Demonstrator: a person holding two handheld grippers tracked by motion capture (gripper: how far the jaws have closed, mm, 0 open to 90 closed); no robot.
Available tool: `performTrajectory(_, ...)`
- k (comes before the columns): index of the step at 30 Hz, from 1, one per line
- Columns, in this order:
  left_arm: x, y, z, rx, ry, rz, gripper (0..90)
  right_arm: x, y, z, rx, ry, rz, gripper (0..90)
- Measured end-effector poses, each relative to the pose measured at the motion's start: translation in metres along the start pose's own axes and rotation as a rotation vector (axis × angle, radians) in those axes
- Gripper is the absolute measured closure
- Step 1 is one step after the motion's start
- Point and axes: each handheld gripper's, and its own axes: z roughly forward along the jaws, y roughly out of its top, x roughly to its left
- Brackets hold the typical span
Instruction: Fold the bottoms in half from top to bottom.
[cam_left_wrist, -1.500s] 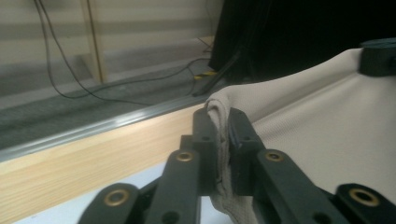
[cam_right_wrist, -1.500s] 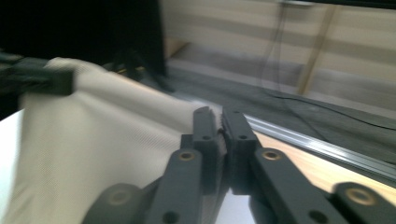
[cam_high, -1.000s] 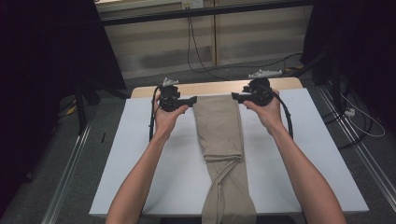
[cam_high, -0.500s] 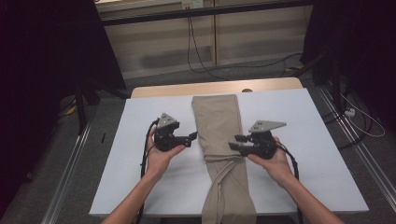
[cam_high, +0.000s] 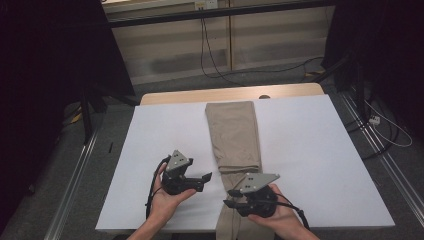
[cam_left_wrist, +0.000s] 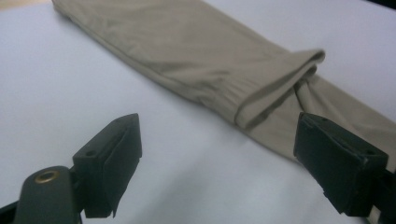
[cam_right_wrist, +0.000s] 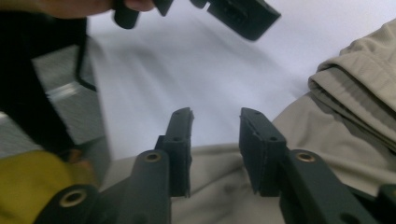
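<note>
Near the desk's (cam_high: 150, 150) front edge, the left gripper (cam_high: 206, 177) hovers with jaws wide apart, holding nothing. Beside it, the folded beige trousers (cam_high: 234, 135) run from the back edge over the front edge (no containers here). The right gripper (cam_high: 229, 197), above their lower part, has just been closing, jaws still apart with nothing between.

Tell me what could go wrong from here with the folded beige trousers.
1. The lower part of the folded beige cloth trousers hangs over the near edge of the white table; a pull could drag them off.
2. The right claw, its jaws just closing, hovers above bunched cloth and may pinch several layers.
3. The open left claw beside the fold may disturb it.
</note>
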Motion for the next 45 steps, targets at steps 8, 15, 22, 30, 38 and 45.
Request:
performTrajectory(8, -0.01, -0.002, 0.008, 0.034, -0.048, 0.027, 16.6, -0.004, -0.011, 0.028, 0.085, -0.052, -0.031, 57.4)
performTrajectory(15, -0.012, -0.003, 0.008, 0.049, -0.046, 0.044, 16.6, -0.006, -0.014, 0.013, 0.06, -0.093, -0.005, 87.2)
performTrajectory(22, -0.021, -0.005, 0.013, 0.069, -0.08, 0.066, 19.4, -0.013, -0.026, -0.026, 0.034, -0.113, 0.059, 86.9)
performTrajectory(30, -0.043, -0.005, 0.023, 0.124, -0.174, 0.13, 29.1, -0.019, -0.052, -0.053, 0.141, -0.214, 0.1, 86.8)
performTrajectory(38, -0.071, -0.001, 0.031, 0.137, -0.313, 0.21, 63.0, 0.002, -0.043, -0.052, 0.048, -0.053, 0.05, 65.2)
performTrajectory(45, -0.083, -0.008, 0.045, 0.184, -0.344, 0.291, 76.6, 0.015, -0.047, -0.022, 0.15, -0.065, -0.025, 60.9)
